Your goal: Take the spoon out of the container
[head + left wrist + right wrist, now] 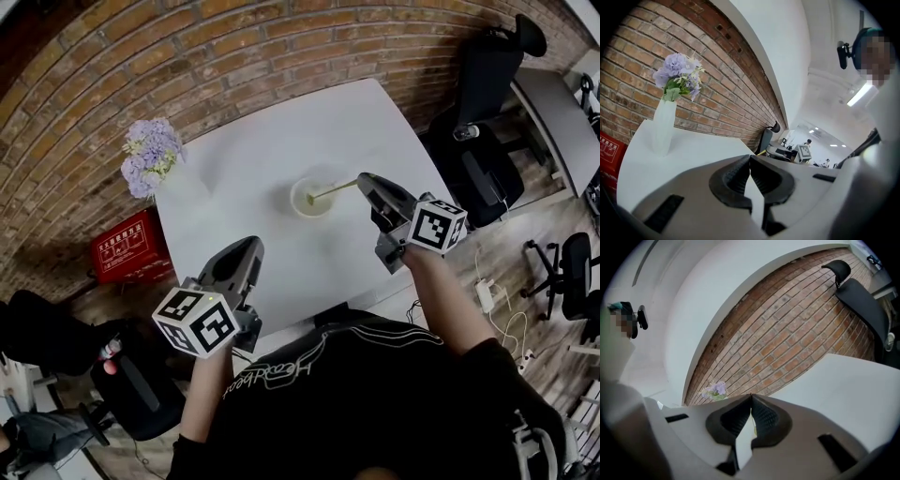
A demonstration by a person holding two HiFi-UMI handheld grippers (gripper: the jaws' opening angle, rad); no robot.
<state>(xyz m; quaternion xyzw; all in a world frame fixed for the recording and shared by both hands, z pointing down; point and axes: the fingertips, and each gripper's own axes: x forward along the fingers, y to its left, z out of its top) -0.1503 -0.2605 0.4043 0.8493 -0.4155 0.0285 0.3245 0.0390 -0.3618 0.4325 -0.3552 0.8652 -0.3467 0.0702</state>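
A small round pale container point(296, 199) stands on the white table point(281, 141), near its middle. A thin yellow-green spoon point(336, 190) rests in it, its handle slanting out to the right. My right gripper point(362, 178) is at the handle's outer end, shut on it. In the right gripper view the jaws point(751, 397) meet at the tips, with a thin yellowish sliver of the spoon point(753, 427) between the pads. My left gripper point(251, 242) hovers over the table's near left part, well away from the container. Its jaws point(750, 157) are shut with nothing in them.
A white vase point(663, 126) of purple flowers point(150, 155) stands at the table's far left corner by the brick wall. A red crate point(129, 248) sits on the floor to the left. Black office chairs point(487, 94) stand to the right.
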